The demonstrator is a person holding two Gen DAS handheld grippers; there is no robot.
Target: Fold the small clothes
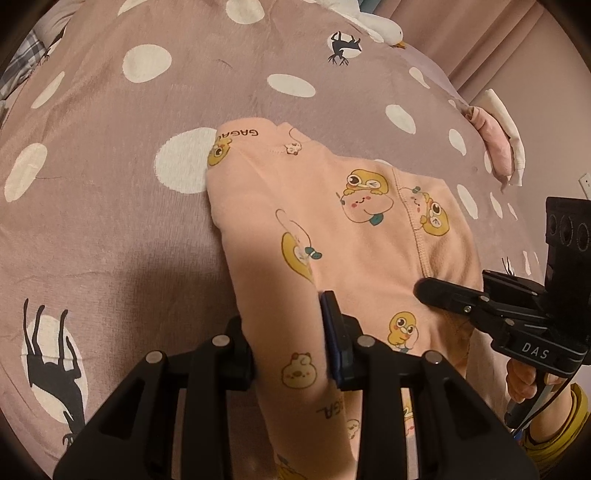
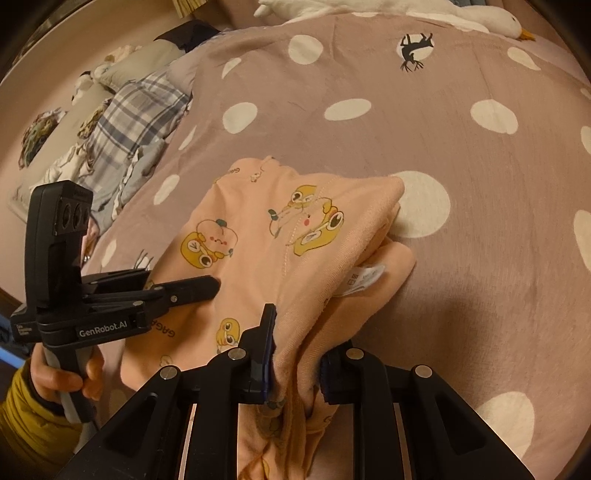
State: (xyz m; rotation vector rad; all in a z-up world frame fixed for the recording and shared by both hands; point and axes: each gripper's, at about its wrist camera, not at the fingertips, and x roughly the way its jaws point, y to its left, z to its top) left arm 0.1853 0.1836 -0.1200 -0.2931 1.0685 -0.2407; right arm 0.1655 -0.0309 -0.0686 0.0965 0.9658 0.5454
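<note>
— Looking along the left gripper (image 1: 291, 332) first: what has it got?

— A fold of the peach baby garment (image 1: 332, 229), the one printed with yellow ducks and little round faces. The jaws are nearly closed, with the cloth bunched between the blue pads and running down out of sight below them.

— And where does the rest of it lie?

— Spread on the bed cover (image 1: 110, 229), mauve with white dots and black deer. The far end of the garment rests flat on a big white dot; the near end is lifted toward the jaws.

— Is the other one in that view?

— Yes, the right gripper (image 1: 439, 291) comes in from the right, its dark tip over the cloth. I can't tell its grip from there. Beyond it a folded pink and white bundle (image 1: 498, 144) sits near the bed's edge.

— Now the right wrist view?

— There the right gripper (image 2: 299, 354) pinches a thick gathered edge of the garment (image 2: 280, 236), jaws narrow, fabric filling the gap. A white care label (image 2: 364, 278) sticks out of the fold on the right.

— And the left one?

— The left gripper (image 2: 192, 290) is seen from the side, held by a hand (image 2: 62, 376) with a mustard sleeve, its tip against the garment's left side. A plaid pillow (image 2: 136, 122) lies far left and a white plush goose (image 2: 472, 14) at the head.
</note>
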